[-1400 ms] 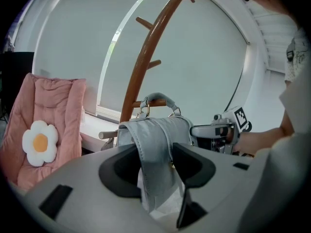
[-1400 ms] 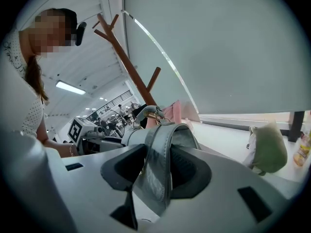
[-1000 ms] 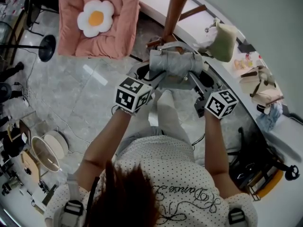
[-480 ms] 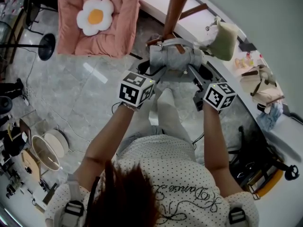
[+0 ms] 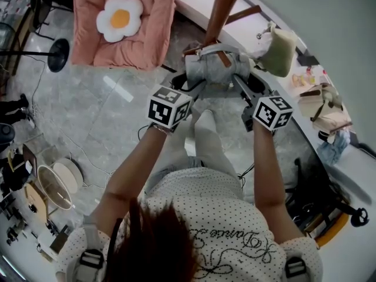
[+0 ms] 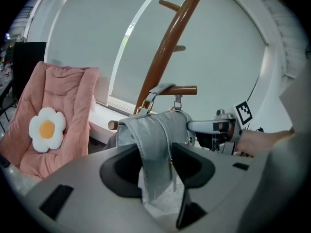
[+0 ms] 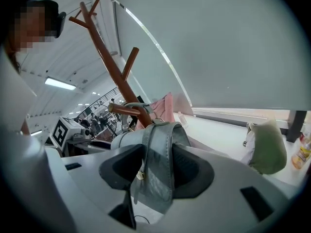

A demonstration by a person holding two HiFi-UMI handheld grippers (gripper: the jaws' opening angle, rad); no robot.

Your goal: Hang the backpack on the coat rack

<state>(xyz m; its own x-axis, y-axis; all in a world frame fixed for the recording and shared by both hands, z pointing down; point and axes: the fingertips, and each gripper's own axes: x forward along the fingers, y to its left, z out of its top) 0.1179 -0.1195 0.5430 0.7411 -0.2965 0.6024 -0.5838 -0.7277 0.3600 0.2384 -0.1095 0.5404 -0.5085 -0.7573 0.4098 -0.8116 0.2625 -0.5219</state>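
- Backpack (image 5: 216,69): grey, held up in front of me between my two grippers and right against the brown coat rack (image 6: 167,52), above the marble floor (image 5: 88,116) and near the white ledge (image 5: 249,31).
- Far left, a pink cushion (image 5: 88,40) with a flower pillow (image 5: 120,18) lying on it, well apart from the backpack.
- My left gripper (image 6: 156,165) comes next, its marker cube (image 5: 169,106) facing up in the head view. Its jaws are drawn in on a folded grey strap at the backpack's left side. The strap runs down through the gap, both pads press on it, and the fold keeps them part-way apart.
- In the middle, the backpack's top loop (image 6: 158,89) lies at a short wooden peg (image 6: 187,90) that sticks out from the rack's slanting trunk. Loop and peg touch, but I cannot tell whether the loop is hooked over the peg.
- My right gripper (image 7: 158,169) mirrors the left one on the backpack's other side. Its jaws are closed against a broad grey strap that drapes over and fills the gap between them, with a small metal ring hanging at the strap's edge.
- Far right, a pale green bag (image 5: 281,50) sits on the ledge, just beyond my right gripper and clear of the backpack.
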